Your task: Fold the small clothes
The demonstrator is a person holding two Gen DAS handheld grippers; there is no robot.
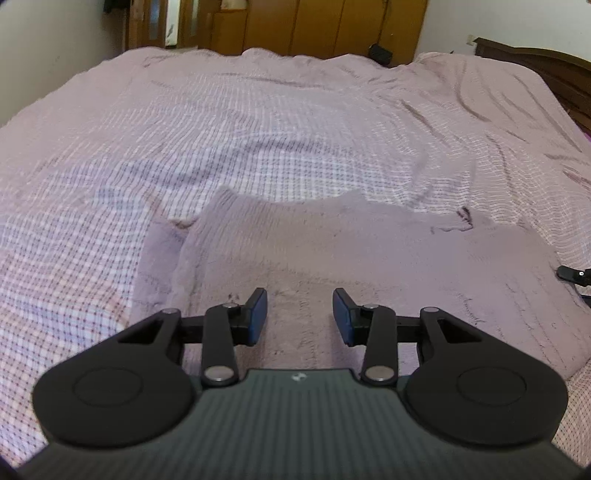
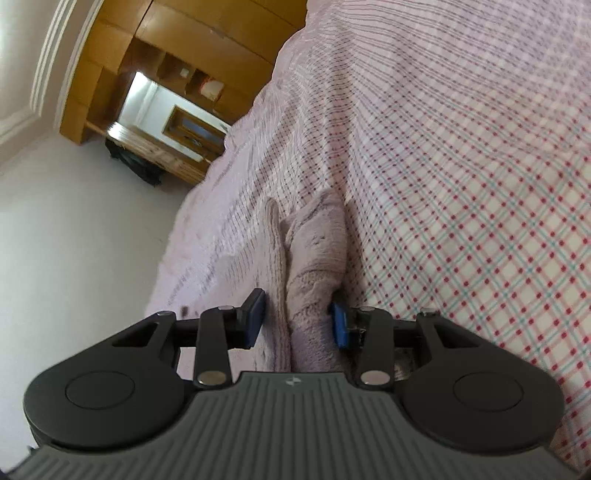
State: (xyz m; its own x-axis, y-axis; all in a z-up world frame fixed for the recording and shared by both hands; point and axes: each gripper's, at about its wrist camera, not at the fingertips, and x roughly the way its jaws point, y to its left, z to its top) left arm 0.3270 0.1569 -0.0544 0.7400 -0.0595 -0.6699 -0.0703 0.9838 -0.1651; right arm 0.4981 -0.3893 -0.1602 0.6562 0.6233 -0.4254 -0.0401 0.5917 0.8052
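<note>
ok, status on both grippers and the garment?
Left gripper open above the garment. Right gripper open around a bunched fold. Nothing in the way on the bedsheet.

You have one mauve fleece garment (image 1: 369, 258) lying on one bed (image 1: 258, 129) with one pink checked bedspread (image 2: 461, 147). You hold two tools: one left tool (image 1: 300, 318), one right tool (image 2: 297, 318). Each tool carries two blue pads (image 1: 258, 317). One wooden wardrobe (image 1: 325, 26) stands behind.
</note>
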